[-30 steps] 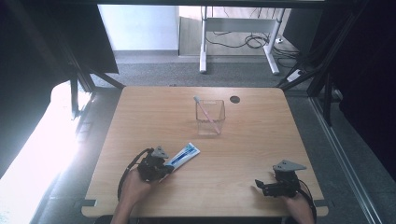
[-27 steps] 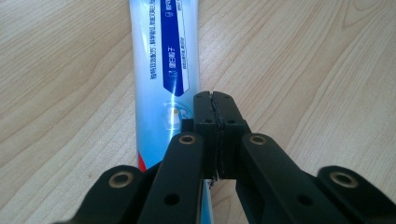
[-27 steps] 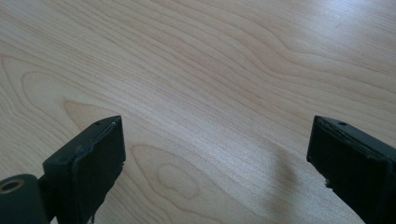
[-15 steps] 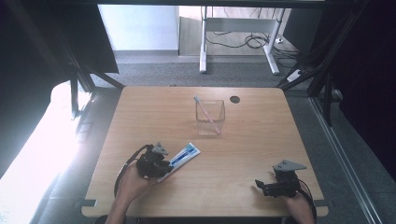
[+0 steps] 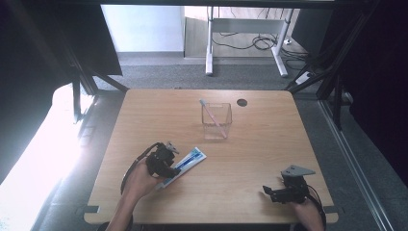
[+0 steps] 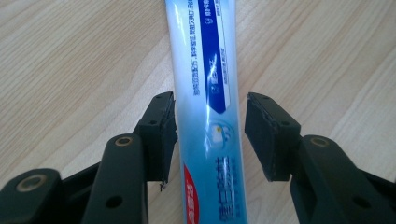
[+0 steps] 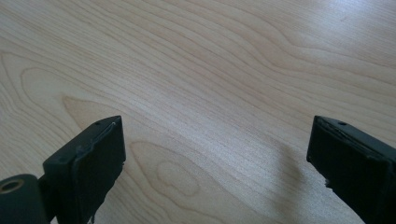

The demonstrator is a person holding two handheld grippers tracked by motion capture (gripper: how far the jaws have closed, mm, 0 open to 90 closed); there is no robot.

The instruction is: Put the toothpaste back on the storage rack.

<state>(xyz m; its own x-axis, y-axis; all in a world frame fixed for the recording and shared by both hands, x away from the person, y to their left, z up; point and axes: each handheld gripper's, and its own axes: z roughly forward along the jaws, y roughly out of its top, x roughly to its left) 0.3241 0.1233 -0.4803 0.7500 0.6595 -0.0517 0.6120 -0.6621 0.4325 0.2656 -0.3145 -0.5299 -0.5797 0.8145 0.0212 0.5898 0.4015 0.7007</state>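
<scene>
A light wooden bench (image 5: 144, 120) is seen from above, with a person's two forearms coming in from the six o'clock edge.

The left tongs (image 5: 169, 161) sit at about seven o'clock on the bench, held in the person's left hand (image 5: 139, 179). A blue and white toothpaste tube (image 5: 185, 163) lies flat on the wood, slanting from the tongs towards one o'clock. In the left gripper view the toothpaste tube (image 6: 210, 93) runs straight up the middle from six o'clock to twelve o'clock, lying between the two black jaws. The left tongs (image 6: 210, 133) have just been opening: the jaw at nine o'clock stands right against the tube's edge, while the jaw at three o'clock stands clear of it with a strip of bare wood showing between. The pads do not pinch the tube.

The right tongs (image 5: 270, 192) rest at about five o'clock on the bench, well apart from the tube. In the right gripper view the right tongs (image 7: 215, 154) are spread wide, with bare wood grain between the jaws.

Near the centre of the bench, towards twelve o'clock, stands a clear square container (image 5: 216, 120) with a pink toothbrush (image 5: 212, 115) leaning inside it. A small dark round hole (image 5: 242, 102) sits just beyond it at one o'clock.
</scene>
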